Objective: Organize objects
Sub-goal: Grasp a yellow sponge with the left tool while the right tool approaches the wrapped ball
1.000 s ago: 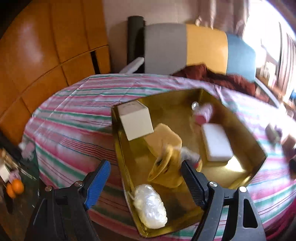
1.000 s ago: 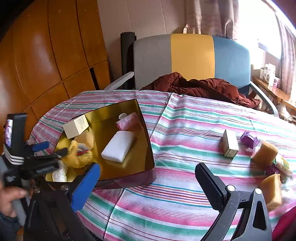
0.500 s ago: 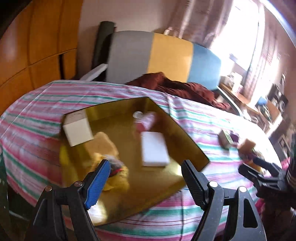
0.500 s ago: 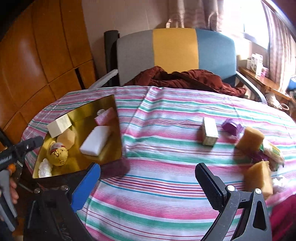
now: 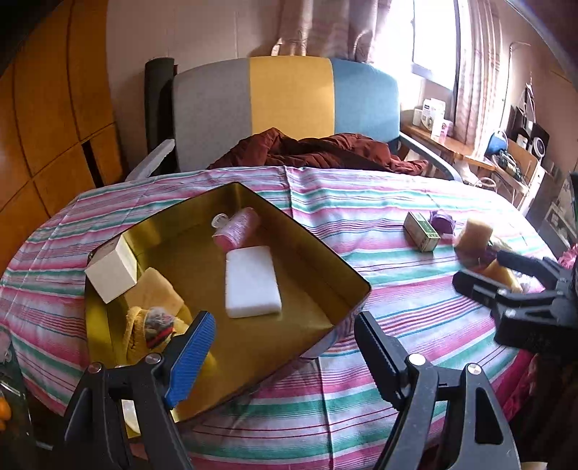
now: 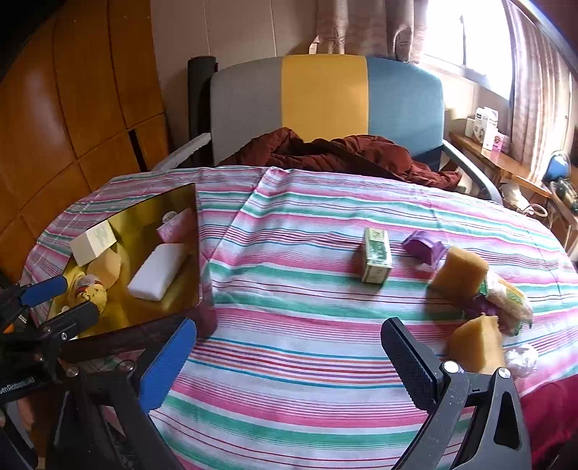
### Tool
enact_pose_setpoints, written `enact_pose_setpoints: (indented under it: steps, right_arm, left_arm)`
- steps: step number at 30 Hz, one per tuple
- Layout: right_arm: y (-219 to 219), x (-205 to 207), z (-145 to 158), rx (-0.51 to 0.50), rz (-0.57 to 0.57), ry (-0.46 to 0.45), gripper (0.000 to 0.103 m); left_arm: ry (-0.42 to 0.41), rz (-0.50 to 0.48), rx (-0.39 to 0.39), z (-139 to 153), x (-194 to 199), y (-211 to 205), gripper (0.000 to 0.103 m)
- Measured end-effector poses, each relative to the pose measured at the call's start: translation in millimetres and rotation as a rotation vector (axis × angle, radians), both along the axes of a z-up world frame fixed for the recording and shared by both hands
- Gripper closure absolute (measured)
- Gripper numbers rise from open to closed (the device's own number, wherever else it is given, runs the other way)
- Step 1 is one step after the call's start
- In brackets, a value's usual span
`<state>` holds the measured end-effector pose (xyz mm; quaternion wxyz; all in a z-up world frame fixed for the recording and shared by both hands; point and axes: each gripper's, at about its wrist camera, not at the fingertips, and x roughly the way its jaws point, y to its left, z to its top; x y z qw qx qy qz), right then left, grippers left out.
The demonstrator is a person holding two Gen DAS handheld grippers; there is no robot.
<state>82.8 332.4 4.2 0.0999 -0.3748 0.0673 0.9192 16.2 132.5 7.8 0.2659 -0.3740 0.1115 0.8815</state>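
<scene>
Left wrist view, left gripper (image 5: 285, 343) withdrawn from tray (image 5: 346, 278), empty

Both held low and level — left gripper (image 5: 283, 334) spread wide, empty; right gripper (image 6: 289, 343) likewise agape.

A lived-in home room is showing: a tricolour armchair (image 6: 325, 105) is standing behind the striped tablecloth (image 6: 307, 325), curtains (image 6: 365, 27) hanging behind that armchair.

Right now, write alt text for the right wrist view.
The open right gripper hovers over a striped tablecloth. Ahead lie a green box, purple wrapper and yellow sponges; a gold tray holding items sits left.
</scene>
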Motion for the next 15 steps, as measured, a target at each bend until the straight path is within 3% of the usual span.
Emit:
enact_pose_setpoints:
  steps: [6,15]
  right_arm:
    - [30,10,9,-0.001,-0.070,0.009,0.000]
    - [110,41,27,0.029,-0.256,0.013,0.000]
  left_arm:
    - [0.010,-0.047,-0.003,2,2,13,0.022]
    - [-0.016,-0.142,0.008,-1,8,43,0.022]
